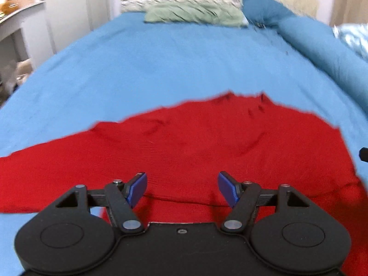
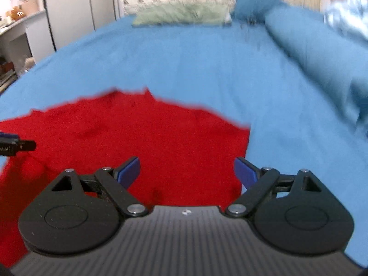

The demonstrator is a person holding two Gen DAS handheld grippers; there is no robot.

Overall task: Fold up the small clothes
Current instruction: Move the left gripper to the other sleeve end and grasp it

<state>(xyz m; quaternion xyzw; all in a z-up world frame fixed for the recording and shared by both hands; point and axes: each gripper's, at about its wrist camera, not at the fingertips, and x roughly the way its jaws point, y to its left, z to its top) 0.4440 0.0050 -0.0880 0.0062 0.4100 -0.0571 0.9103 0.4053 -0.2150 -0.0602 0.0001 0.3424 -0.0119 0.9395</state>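
Plainly, a red garment (image 1: 184, 142) lies flat on the blue bedsheet (image 1: 161, 64), both grippers above it with jaws released.

Left to right: its sleeve runs out to the far left edge of the left wrist view, so the long axis lies across the bed, left to right, with the neckline peak pointing toward the far pillows (image 1: 193, 13). The left gripper (image 1: 181, 188) hangs over the near hem, blue pads apart, nothing between them. The right gripper (image 2: 186, 172) sits over the garment's right edge, its jaws spread wide and empty, one pad over red cloth, the other over bare sheet. Open sheet stretches beyond the garment to the pillows; a rolled blue duvet (image 2: 322, 53) bounds the right side.
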